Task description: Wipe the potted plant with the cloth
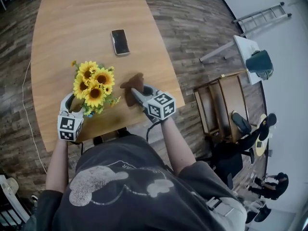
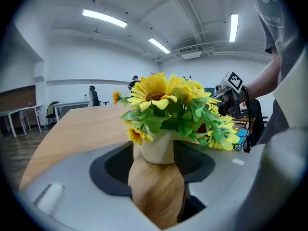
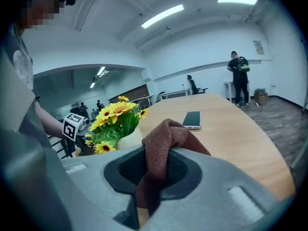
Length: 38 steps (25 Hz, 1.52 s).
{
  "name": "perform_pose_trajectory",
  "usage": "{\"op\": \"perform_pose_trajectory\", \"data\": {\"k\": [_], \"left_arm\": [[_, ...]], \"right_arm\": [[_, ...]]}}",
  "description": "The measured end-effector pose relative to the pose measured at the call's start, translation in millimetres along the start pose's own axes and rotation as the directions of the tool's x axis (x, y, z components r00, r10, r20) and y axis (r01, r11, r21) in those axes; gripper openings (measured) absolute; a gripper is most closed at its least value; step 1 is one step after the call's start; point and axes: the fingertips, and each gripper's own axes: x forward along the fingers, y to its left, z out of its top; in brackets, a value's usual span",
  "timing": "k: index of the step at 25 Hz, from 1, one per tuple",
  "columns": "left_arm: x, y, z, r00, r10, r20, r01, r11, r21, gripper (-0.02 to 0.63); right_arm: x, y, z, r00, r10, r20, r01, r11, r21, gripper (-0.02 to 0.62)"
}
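A bunch of yellow sunflowers [image 1: 94, 86] in a small cream pot [image 2: 158, 148] stands near the front of the wooden table [image 1: 72, 28]. My left gripper [image 1: 78, 106] reaches in from the left with the pot between its fingertips, the pads against the pot's sides; in the head view the blooms hide the pot. Just right of the flowers, my right gripper [image 1: 137, 94] is shut on a brown cloth [image 1: 131, 85]. The cloth [image 3: 166, 138] bunches up out of the jaws and hangs below them. In the right gripper view the flowers [image 3: 115, 117] are to the left, apart from the cloth.
A phone [image 1: 120, 42] lies face up farther back on the table, beyond the cloth. The table's front edge [image 1: 110, 129] runs just behind both grippers. A wooden rack [image 1: 216, 105] stands on the floor to the right, with people seated near it.
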Motion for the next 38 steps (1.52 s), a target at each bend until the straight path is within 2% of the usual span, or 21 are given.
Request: {"op": "perform_pose_trajectory", "data": {"k": [3,6,9,12,15,18,22,26,30,32,35,38], "left_arm": [[0.2,-8.8,-4.9,0.999,0.039,-0.009,-0.039,0.999,-0.003,0.384],[2.0,-25.2,-9.2,0.997,0.078,-0.019,-0.078,0.997,0.003,0.522],[10.5,-37.3,-8.4,0.989,0.149,-0.021,-0.150,0.988,-0.029,0.588],[21.5,-39.3,-3.1,0.970,0.242,-0.023,-0.243,0.967,-0.070,0.614],[30.1,-34.4,2.6,0.953,0.303,-0.030,-0.304,0.947,-0.101,0.615],[36.1,-33.9,5.0,0.945,0.323,-0.039,-0.326,0.938,-0.116,0.615],[44.2,-31.8,6.1,0.943,0.329,-0.056,-0.333,0.937,-0.104,0.591],[48.0,-34.3,7.3,0.953,0.296,-0.064,-0.300,0.950,-0.083,0.535],[44.3,-33.7,4.7,0.969,0.241,-0.055,-0.244,0.968,-0.065,0.535],[38.7,-33.0,1.4,0.981,0.189,-0.053,-0.192,0.980,-0.047,0.534],[31.9,-37.3,-3.7,0.996,0.079,-0.052,-0.079,0.997,-0.009,0.534],[28.1,-41.8,-5.7,0.999,-0.010,-0.050,0.012,1.000,0.025,0.534]], "right_arm": [[35.3,-3.3,16.2,0.994,0.097,-0.044,-0.100,0.993,-0.069,0.057],[69.6,-4.7,31.8,0.980,0.184,-0.078,-0.191,0.977,-0.100,0.057],[101.5,0.8,40.1,0.954,0.273,-0.125,-0.287,0.951,-0.113,0.057],[127.8,16.6,43.4,0.913,0.372,-0.168,-0.393,0.912,-0.116,0.057],[145.1,36.3,41.2,0.869,0.442,-0.222,-0.481,0.861,-0.165,0.057],[149.4,51.5,34.7,0.830,0.492,-0.263,-0.546,0.813,-0.204,0.057],[147.3,53.5,34.1,0.795,0.556,-0.241,-0.595,0.792,-0.135,0.057],[135.4,52.2,30.3,0.760,0.606,-0.236,-0.639,0.762,-0.103,0.055],[116.5,57.3,19.0,0.744,0.617,-0.256,-0.657,0.747,-0.107,0.055],[108.3,65.3,12.3,0.752,0.606,-0.261,-0.648,0.753,-0.116,0.055],[96.8,75.0,2.0,0.777,0.577,-0.252,-0.616,0.780,-0.111,0.055],[83.1,80.5,-7.3,0.802,0.552,-0.229,-0.583,0.807,-0.094,0.057]]}}
